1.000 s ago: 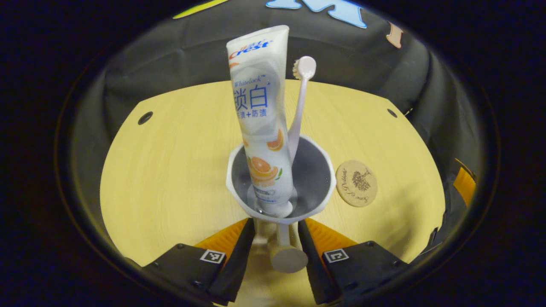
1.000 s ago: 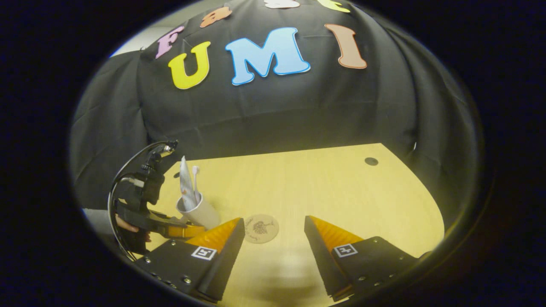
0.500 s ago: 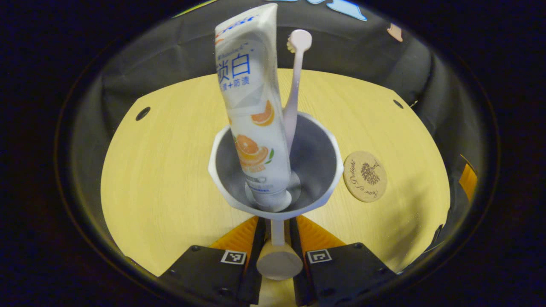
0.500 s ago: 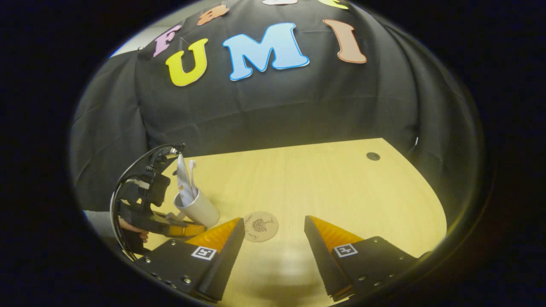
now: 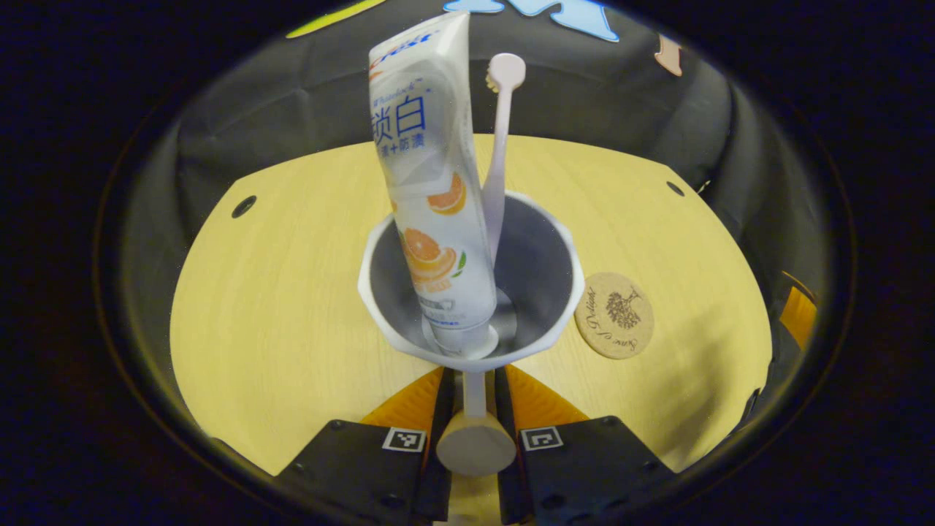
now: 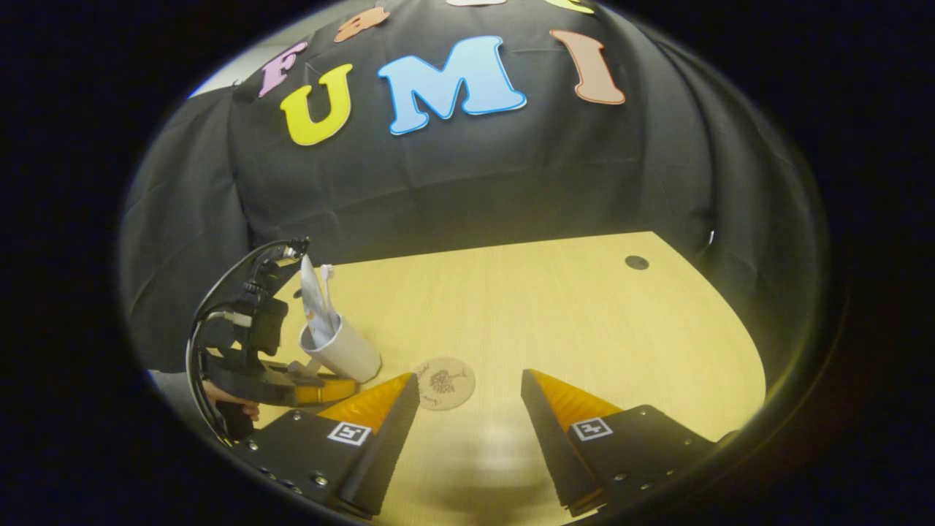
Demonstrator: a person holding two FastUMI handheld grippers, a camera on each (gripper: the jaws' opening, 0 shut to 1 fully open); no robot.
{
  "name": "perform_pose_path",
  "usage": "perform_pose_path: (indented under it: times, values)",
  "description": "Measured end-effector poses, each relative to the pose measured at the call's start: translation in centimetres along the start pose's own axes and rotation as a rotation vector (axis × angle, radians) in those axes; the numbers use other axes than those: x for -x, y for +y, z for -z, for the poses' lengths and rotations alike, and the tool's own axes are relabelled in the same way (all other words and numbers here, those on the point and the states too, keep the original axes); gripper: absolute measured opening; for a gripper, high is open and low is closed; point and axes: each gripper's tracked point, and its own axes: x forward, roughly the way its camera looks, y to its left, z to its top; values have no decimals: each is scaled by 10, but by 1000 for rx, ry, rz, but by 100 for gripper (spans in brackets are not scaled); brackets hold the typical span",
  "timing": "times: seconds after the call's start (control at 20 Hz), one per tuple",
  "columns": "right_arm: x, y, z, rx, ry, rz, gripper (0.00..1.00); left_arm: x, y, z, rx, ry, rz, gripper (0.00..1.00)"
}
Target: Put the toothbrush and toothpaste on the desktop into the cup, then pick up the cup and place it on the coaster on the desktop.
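Item 1, cup (image 5: pixel 467 285): white, held clear of the desktop (image 5: pixel 277 292) by its handle (image 5: pixel 475 438), directly ahead of the left gripper (image 5: pixel 471 394). Both fingers of that gripper press on the handle from either side. A second ago these fingers stood apart around the handle; half a second ago they had closed on it and the cup had come up nearer the camera. Since then the grip is unchanged, and the cup has barely shifted.

Item 2, toothpaste (image 5: pixel 431 204): tube standing cap-down inside the cup, leaning toward the left finger's side.

Item 3, toothbrush (image 5: pixel 498 146): standing in the cup just beside the tube, head uppermost. Its lower end is hidden behind the tube.

Item 4, coaster (image 5: pixel 614 315): round, flat on the desktop, just beyond the cup's rim on the right finger's side; not under the cup. It has slid slightly back toward the cup against half a second ago.

Item 5, right gripper (image 6: pixel 467 416): fingers spread wide, nothing between them, low over the desktop; little changed across the second. The coaster lies just ahead of its left finger.

Hard to make out: in the right gripper view, the cup, its contents and the left gripper appear small and far to the left; a hand (image 6: pixel 234 405) holding it is mostly cut off.
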Motion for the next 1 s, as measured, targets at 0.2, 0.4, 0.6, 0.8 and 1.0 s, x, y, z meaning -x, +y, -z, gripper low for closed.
perform_pose_path:
  times: [0.2,0.4,0.6,0.8,1.0]
  values:
    - [3,-1,0,-10,-4,3,84,10,-8,3,-71,-32,27,39]
    - [13,-8,-3,-9,-19,16,84,4,-24,-2,-112,-33,85,33]
    - [26,-25,1,-16,-25,43,84,-8,-53,-1,-133,-17,136,33]
    - [35,-46,6,-50,-25,69,84,-19,-74,3,-149,11,155,33]
    - [44,-68,12,-81,-20,91,84,-25,-86,2,-154,34,138,33]
